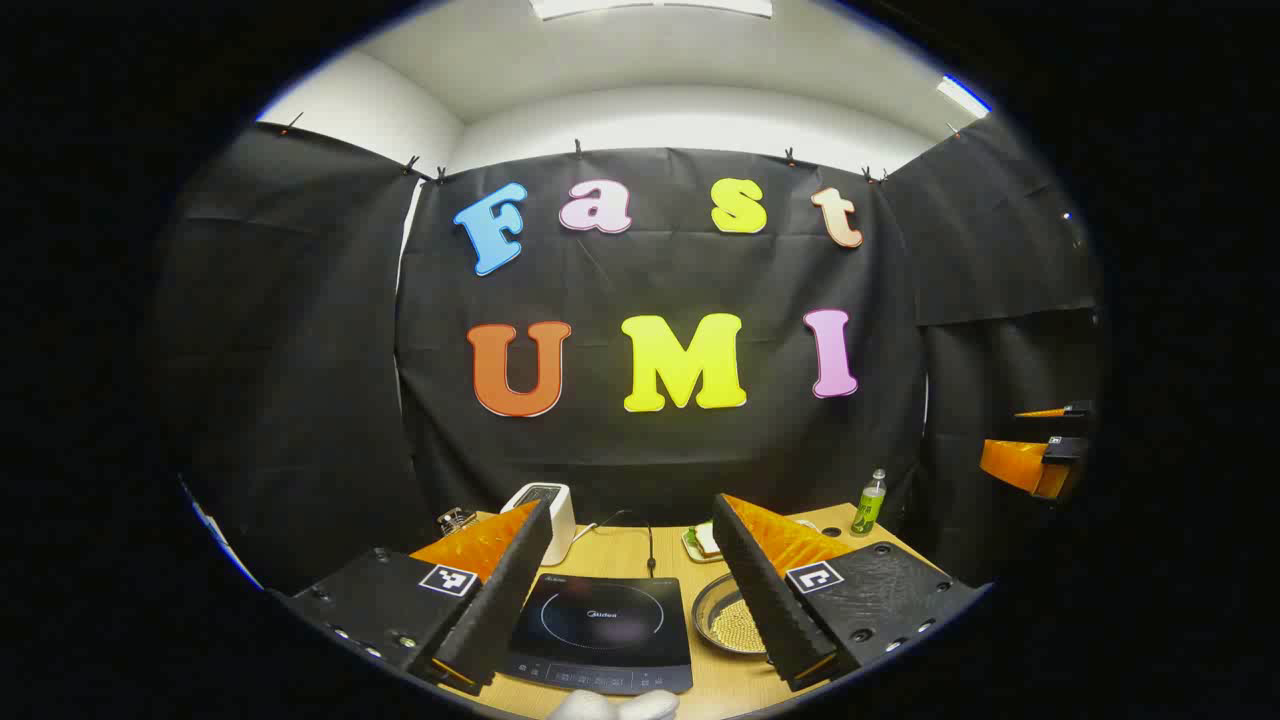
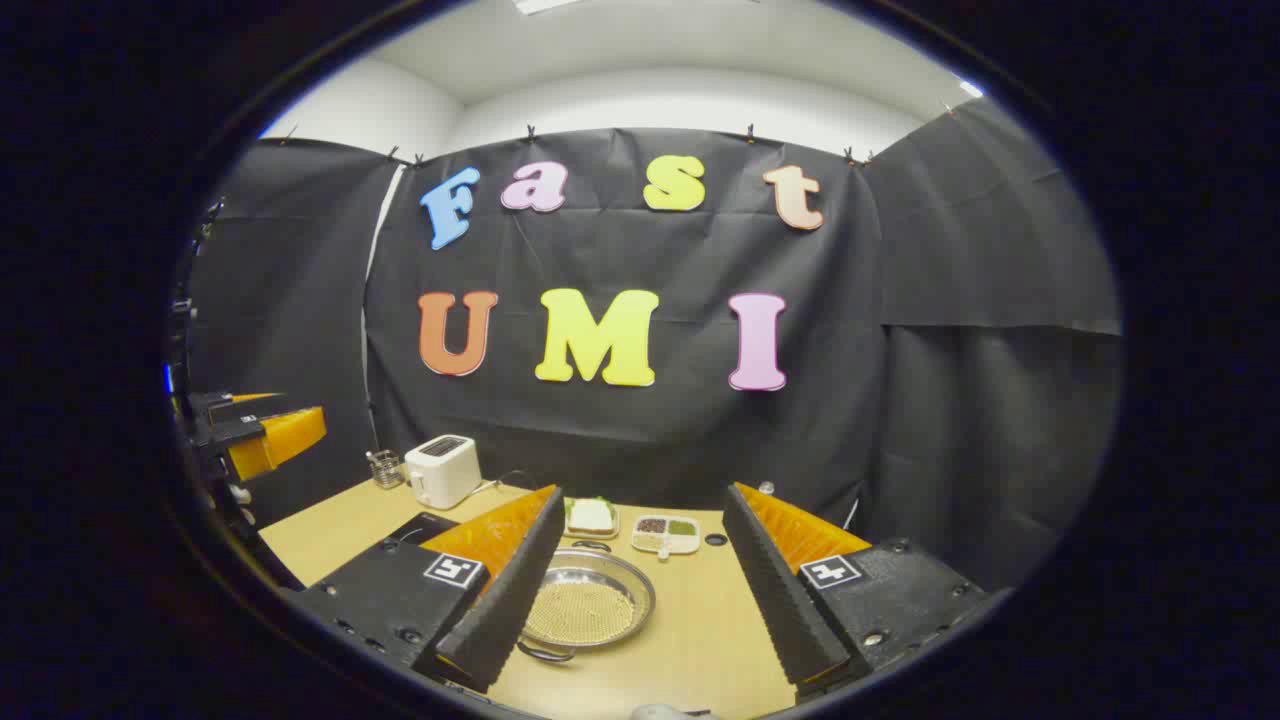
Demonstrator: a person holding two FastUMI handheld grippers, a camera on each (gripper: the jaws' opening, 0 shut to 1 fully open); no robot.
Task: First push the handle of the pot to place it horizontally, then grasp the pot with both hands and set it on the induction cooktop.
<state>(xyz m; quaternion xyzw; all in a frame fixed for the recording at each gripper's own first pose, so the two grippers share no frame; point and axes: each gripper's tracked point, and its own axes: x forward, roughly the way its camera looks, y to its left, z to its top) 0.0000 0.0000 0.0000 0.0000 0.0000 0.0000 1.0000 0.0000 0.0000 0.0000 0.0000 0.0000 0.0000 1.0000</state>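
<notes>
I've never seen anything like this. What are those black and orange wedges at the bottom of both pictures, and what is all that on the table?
Those wedges are the two fingers of a hand-held gripper, a pincer tool a person carries in each hand. A wide-angle camera rides on each one and looks forward along its fingers. In the left gripper view, the left gripper is open and holds nothing; ahead of it lies a black induction cooktop. In the right gripper view, the right gripper is also open and empty, with a shallow metal pot between its fingers on the wooden table. Its handles lie at the near and far rim. Farther back stand a white toaster, a plate with a sandwich, a small divided dish and a glass. The left gripper view also shows a green bottle.
</notes>
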